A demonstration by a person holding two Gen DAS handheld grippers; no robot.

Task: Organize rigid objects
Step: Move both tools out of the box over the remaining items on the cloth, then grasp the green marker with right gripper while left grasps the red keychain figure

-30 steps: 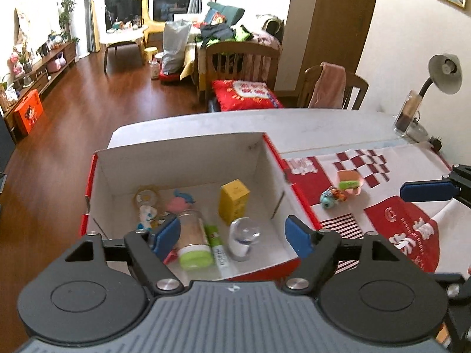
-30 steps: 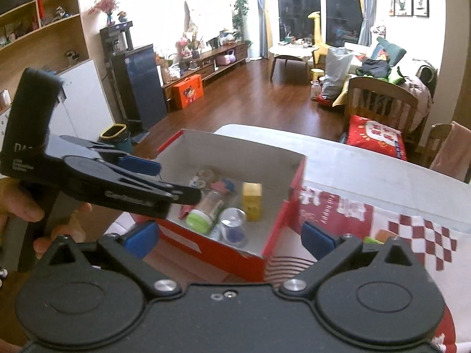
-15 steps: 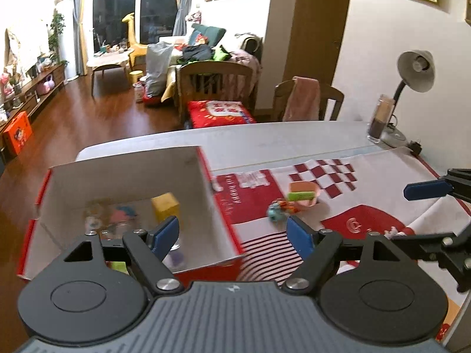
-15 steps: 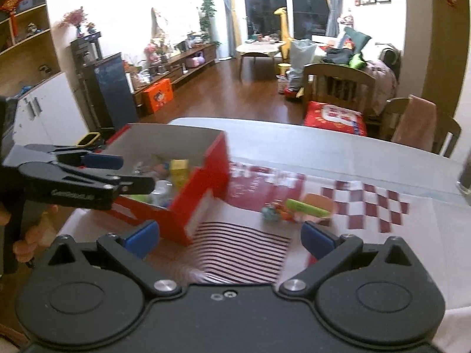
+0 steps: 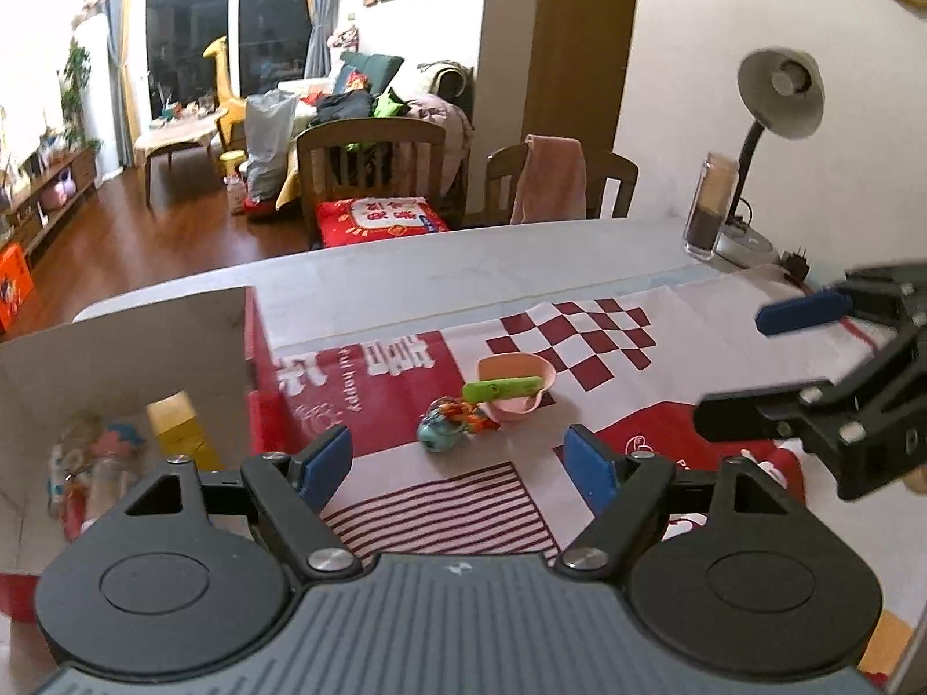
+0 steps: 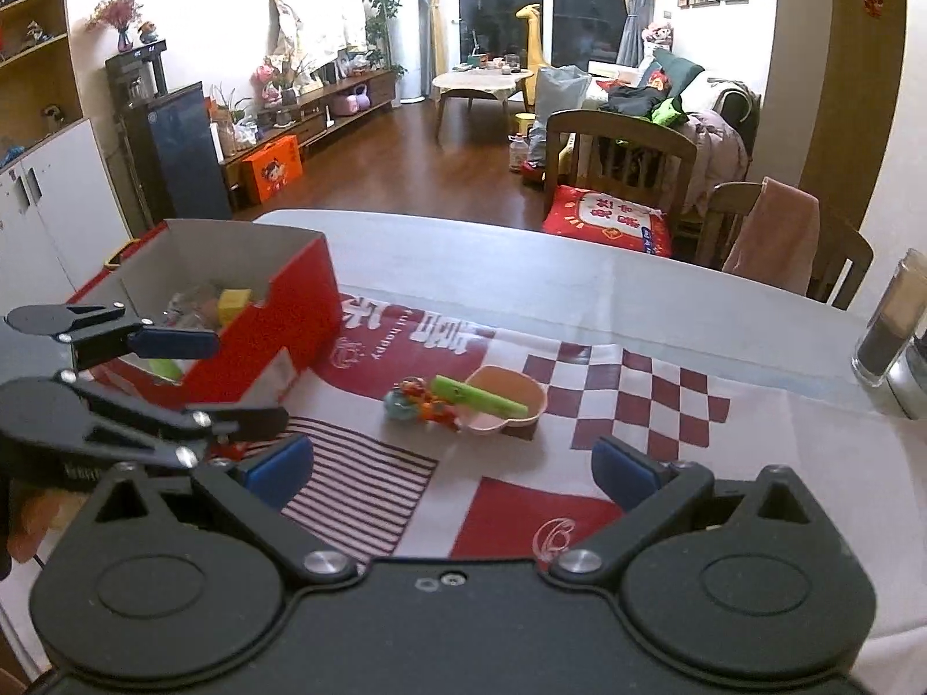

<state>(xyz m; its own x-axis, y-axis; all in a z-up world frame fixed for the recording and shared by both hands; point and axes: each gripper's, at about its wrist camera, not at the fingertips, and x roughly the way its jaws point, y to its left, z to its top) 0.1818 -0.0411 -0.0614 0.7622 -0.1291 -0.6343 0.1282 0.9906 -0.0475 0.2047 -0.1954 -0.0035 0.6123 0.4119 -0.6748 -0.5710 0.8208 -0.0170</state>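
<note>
The left gripper [image 5: 460, 466] is seen with its jaws held well apart and nothing between the blue pads; it is raised over the striped part of the red-and-white cloth [image 5: 626, 405] that covers the near side of the table [image 5: 463, 272]. The right gripper [image 6: 452, 472] is likewise seen with jaws wide and nothing gripped, positioned above the same cloth to the right of the left one.

Three loose items are noted on the cloth ahead of both grippers. A pink bowl [image 5: 515, 385] is found near the checkered patch. A green tube [image 5: 501, 389] is laid across the bowl's rim. A small colourful toy [image 5: 452, 427] lies just beside the bowl on its left, apparently touching it.

A red cardboard box [image 6: 266, 341] with a white interior is placed at the left end of the table, well apart from the bowl. A yellow block [image 5: 182, 430] and several small toys, too blurred to identify, are seen inside it.

A desk lamp [image 5: 776, 116] and a glass jar [image 5: 710, 205] are recorded at the far right edge of the table.
</note>
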